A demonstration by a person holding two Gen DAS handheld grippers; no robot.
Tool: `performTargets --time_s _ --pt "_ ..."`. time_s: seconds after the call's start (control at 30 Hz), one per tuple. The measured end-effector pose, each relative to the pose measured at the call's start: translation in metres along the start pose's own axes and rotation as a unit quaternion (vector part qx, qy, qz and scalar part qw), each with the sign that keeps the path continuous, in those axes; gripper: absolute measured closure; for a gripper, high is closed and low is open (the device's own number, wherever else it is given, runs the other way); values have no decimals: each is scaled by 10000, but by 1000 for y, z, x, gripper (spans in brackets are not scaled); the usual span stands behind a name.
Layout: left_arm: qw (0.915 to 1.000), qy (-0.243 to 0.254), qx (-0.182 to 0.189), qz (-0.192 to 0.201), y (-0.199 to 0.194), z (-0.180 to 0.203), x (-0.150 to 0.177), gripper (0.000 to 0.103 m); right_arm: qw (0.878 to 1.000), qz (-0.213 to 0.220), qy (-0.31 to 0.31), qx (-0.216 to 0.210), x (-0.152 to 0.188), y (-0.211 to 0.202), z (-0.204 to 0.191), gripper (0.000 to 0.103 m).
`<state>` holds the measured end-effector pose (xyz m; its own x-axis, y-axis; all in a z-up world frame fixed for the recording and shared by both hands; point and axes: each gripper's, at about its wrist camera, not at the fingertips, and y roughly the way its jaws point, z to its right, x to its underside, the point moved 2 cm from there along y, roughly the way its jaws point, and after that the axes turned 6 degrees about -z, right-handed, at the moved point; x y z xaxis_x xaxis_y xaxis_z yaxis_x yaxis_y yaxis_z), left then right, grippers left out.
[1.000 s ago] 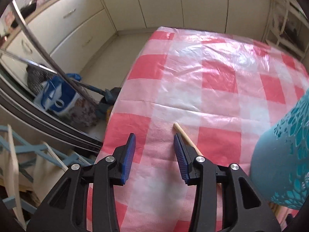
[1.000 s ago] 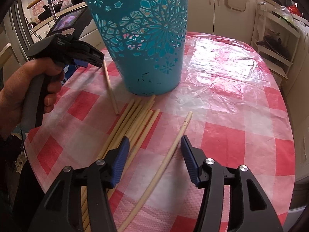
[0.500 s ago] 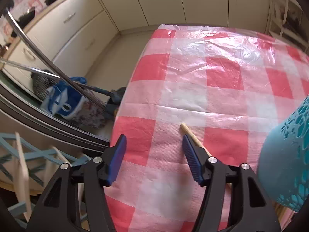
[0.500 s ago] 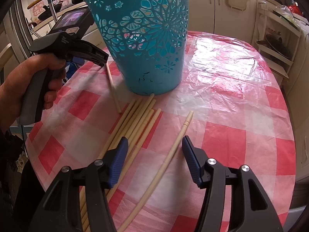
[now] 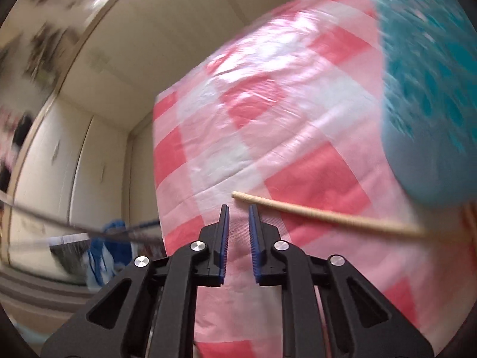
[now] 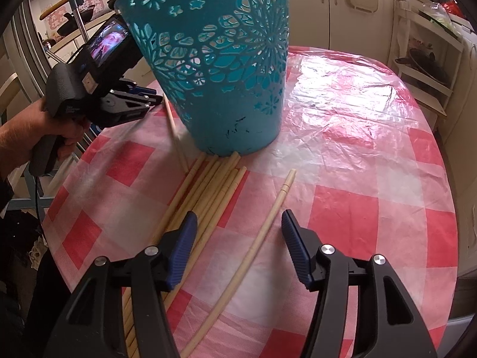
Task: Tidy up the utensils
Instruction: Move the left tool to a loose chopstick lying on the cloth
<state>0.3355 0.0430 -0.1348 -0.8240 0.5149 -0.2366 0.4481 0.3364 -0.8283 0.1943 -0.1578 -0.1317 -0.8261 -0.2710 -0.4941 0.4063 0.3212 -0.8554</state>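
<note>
A teal cut-out basket (image 6: 223,74) stands upright on the red-checked tablecloth (image 6: 357,149). Several wooden chopsticks (image 6: 208,191) lie bundled in front of it, and a single chopstick (image 6: 268,223) lies to their right. My right gripper (image 6: 238,226) hovers open over that single one. Left of the basket lies another chopstick (image 5: 328,216), also visible in the right wrist view (image 6: 177,137). My left gripper (image 5: 237,208) is rolled over at its far end, jaws closing to a slim gap with nothing between them. The stick's tip lies just past the fingertips. From the right wrist view the left gripper (image 6: 155,101) points at the basket's side.
The basket (image 5: 432,89) fills the upper right of the blurred left wrist view. A person's hand (image 6: 38,131) holds the left tool near the table's left edge. Cream cabinets ring the room, a white shelf rack (image 6: 426,68) stands at the right, and a blue bag (image 5: 101,256) sits on the floor.
The left gripper has rolled sharply and shifted toward the chopstick's end. Its jaws widened, then drew nearly together. The right gripper has kept still.
</note>
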Motion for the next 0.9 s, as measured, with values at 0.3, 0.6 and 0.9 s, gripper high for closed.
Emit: performTargets --time_s 0.3,0.6,0.9 --pt "9769 -1620 1389 -52 -7 -37 24 43 9986 143 -361 350 -2 -8 -10 45" --pt "9019 -3840 1960 267 -31 -72 77 27 9883 875 -1240 -184 -23 -31 -63 56" --pt "8668 -4409 2313 285 -43 -98 122 19 9909 230 -1292 304 -80 53 -96 60"
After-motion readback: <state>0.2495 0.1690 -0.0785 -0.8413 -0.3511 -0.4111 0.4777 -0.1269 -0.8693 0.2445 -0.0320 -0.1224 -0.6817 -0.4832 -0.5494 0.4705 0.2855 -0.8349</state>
